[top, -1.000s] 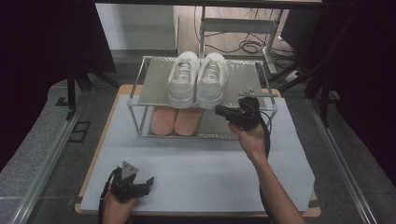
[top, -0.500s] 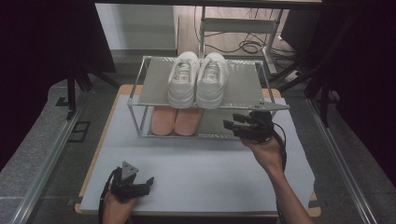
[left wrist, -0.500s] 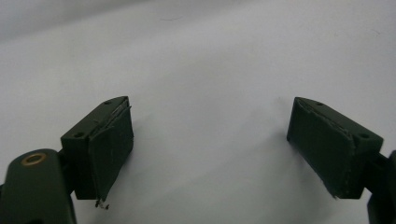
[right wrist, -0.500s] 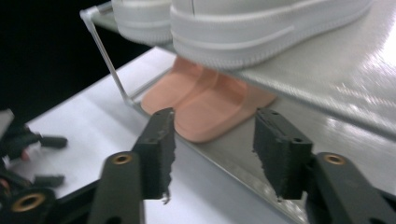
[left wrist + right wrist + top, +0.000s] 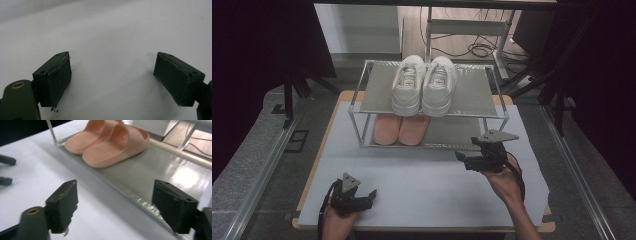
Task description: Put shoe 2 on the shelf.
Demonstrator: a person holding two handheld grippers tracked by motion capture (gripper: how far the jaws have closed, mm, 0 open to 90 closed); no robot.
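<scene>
While our right gripper [image 5: 468, 161], its jaws just opening wide and empty, hovers near the rack's [image 5: 494, 107] brushed-metal lower shelf, the smooth, rounded peach slippers [image 5: 107, 143] rest there; our left gripper [image 5: 368, 196] gapes over matte white tabletop [image 5: 422, 185].

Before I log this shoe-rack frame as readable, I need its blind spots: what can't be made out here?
- Pink slippers, high view: heels hidden under the rack's top shelf and the white sneakers.
- Same slippers, right hand-held gripper view: toe ends cut by the top edge.
- Sneaker lettering, high view: too small to read.
- Left hand-held gripper, high view: jaw gap too small; its own view shows it open over bare table.
</scene>
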